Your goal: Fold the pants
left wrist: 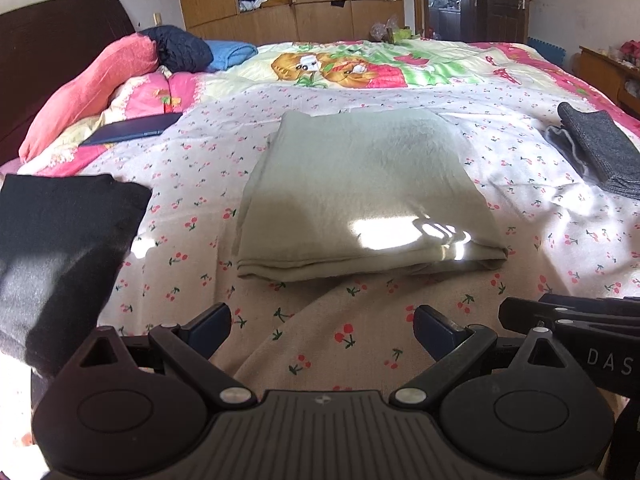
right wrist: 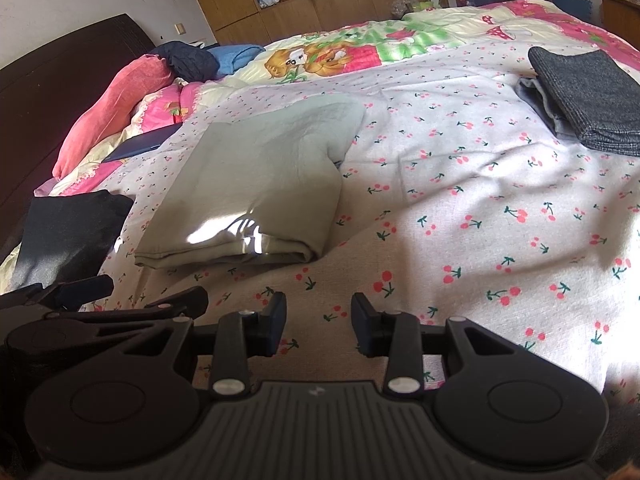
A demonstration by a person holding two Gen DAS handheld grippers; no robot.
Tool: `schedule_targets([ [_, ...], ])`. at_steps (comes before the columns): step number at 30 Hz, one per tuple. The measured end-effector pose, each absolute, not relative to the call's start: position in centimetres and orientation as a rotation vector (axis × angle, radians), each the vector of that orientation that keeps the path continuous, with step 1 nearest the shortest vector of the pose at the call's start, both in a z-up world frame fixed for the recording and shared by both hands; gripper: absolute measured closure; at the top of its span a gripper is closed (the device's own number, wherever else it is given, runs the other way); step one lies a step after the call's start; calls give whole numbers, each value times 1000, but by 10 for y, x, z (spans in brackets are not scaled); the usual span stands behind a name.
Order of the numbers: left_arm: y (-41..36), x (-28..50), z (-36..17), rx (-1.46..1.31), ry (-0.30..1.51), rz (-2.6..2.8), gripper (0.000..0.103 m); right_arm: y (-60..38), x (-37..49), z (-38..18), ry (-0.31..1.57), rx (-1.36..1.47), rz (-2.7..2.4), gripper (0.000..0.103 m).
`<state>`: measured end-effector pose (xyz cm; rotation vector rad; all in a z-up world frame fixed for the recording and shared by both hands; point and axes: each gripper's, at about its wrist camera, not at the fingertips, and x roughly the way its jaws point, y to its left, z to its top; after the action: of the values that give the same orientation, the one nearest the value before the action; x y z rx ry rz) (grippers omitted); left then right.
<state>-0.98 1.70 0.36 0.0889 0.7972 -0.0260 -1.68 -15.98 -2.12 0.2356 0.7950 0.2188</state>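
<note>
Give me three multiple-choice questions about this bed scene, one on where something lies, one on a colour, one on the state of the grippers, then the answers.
1. Where does the dark grey folded garment lie relative to the pale green folded pants?
A. To their right
B. On top of them
C. To their left

2. What colour are the cherries printed on the sheet?
A. Blue
B. Red-pink
C. Yellow

3. What are the left gripper and right gripper holding?
A. The pants
B. The sheet
C. Nothing, both open

Answers: 1 A, it sits alone at the right side of the bed. 2 B, red-pink fruit on green stems. 3 C, only sheet shows between the fingers.
</note>
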Motion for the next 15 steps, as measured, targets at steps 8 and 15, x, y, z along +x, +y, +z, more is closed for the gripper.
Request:
schedule_targets([
  [8, 30, -32, 16, 40, 804, -19, 0, -153, -29, -14, 798, 218, 234, 65],
  [15, 24, -43, 20, 92, 784, -5, 0, -152, -41, -13, 810, 197, 231, 65],
])
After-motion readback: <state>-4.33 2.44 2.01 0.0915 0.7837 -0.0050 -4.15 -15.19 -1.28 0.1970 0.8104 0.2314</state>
